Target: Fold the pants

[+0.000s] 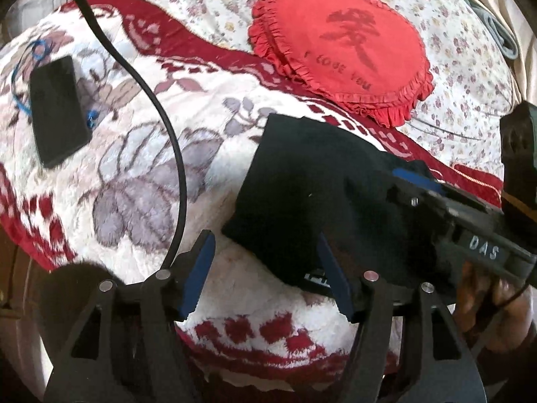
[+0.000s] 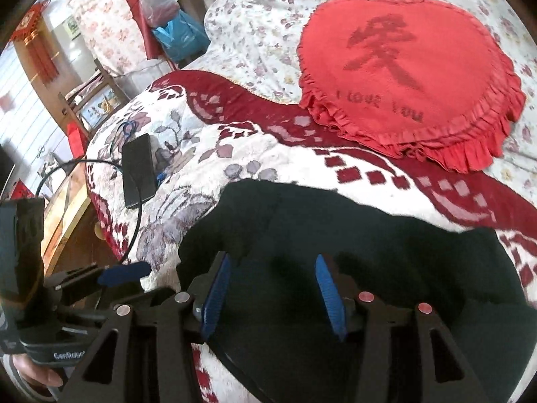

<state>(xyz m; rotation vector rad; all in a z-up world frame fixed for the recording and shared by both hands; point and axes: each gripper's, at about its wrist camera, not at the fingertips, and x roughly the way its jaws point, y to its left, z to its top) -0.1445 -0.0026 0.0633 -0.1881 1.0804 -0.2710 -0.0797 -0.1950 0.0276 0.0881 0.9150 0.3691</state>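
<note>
1. Two tongs, both with jaws parted and nothing pinched: my left gripper (image 1: 268,275) stands wide over bare blanket at the bottom of its view, with only its right finger overlapping the lower left edge of the pants (image 1: 302,194); my right gripper (image 2: 273,297) hangs narrower over the pants (image 2: 335,252), pads apart, not pressing the cloth.
2. Pants lie as a dark, already folded block, centre-right in the left view and across the lower half of the right view, on the fleece blanket (image 1: 134,174).
3. Fold looks nearly finished, I judge; what remains is squaring it. I would keep both sets of pads clear of the cloth as I lift away, so no edge drags open.
4. Cable (image 1: 167,134) curves just left of my left tongs and could snag.
5. Phone (image 1: 57,110) lies well off at the left; red cushion (image 1: 342,43) sits beyond the pants, upper right, not touching them.
</note>
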